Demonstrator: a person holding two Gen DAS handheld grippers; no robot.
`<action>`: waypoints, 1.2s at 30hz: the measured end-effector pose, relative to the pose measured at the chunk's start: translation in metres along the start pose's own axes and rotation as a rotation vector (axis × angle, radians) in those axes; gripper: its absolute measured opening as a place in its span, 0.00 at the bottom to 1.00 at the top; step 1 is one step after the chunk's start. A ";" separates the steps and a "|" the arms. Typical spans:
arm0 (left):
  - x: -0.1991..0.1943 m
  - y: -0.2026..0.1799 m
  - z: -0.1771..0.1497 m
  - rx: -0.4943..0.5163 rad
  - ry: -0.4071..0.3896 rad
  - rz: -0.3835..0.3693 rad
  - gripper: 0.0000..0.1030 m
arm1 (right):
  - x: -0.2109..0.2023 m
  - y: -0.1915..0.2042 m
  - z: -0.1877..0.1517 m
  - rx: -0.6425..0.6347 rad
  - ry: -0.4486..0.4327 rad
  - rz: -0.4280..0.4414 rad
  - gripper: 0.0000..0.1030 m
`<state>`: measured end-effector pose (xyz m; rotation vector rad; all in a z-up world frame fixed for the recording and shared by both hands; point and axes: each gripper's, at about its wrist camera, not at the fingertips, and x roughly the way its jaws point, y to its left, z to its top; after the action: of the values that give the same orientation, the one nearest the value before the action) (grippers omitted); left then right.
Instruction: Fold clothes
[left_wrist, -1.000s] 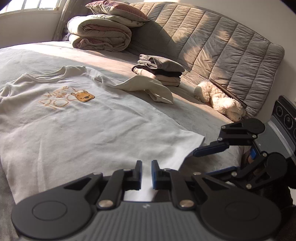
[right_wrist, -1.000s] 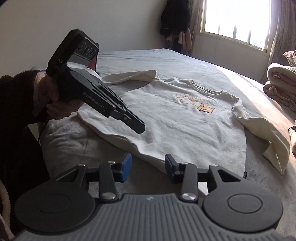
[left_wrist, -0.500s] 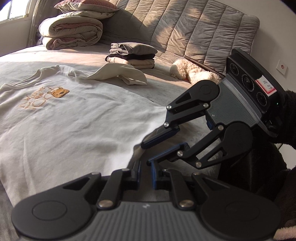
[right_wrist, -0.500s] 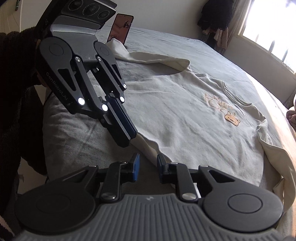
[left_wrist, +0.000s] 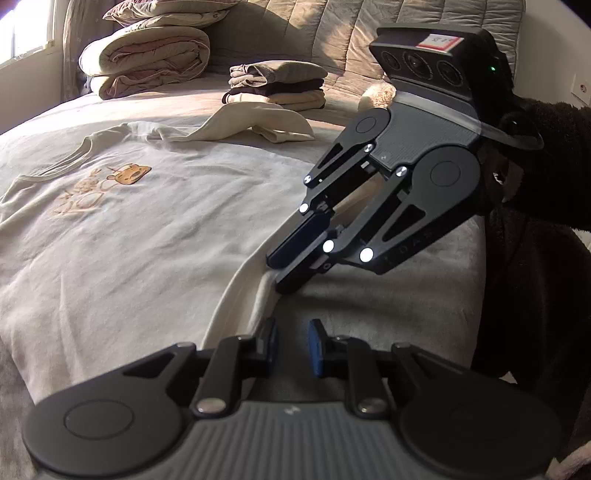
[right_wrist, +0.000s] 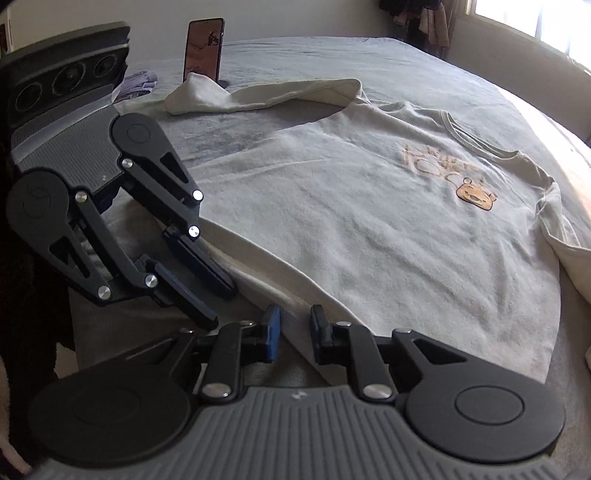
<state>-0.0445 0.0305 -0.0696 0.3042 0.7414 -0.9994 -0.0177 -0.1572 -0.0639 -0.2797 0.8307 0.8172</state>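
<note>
Both grippers converge at lower centre on the hem of the cream sweatshirt (right_wrist: 369, 229) spread flat on the bed (right_wrist: 332, 55); a second ago they stood apart. Left gripper (left_wrist: 292, 341) and right gripper (right_wrist: 294, 328) hold fingers slightly spread, not yet pinching; a grasp looks imminent.

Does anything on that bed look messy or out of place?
Slightly. The cream sweatshirt lies flat, but one sleeve is bunched in a heap near the folded stack, and the hem by the tools is rumpled. Nothing looks damaged.
</note>
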 end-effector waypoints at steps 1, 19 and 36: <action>-0.001 0.000 0.000 -0.003 -0.002 0.007 0.18 | -0.001 -0.005 0.000 0.035 -0.001 0.019 0.17; -0.005 0.006 0.006 -0.025 -0.064 0.108 0.20 | -0.026 0.026 -0.008 -0.116 -0.058 -0.148 0.61; -0.022 0.007 0.011 -0.034 -0.130 0.154 0.37 | 0.002 0.058 -0.031 -0.541 -0.010 -0.578 0.59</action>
<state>-0.0411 0.0421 -0.0468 0.2599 0.6071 -0.8518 -0.0766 -0.1338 -0.0810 -0.9464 0.4613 0.4785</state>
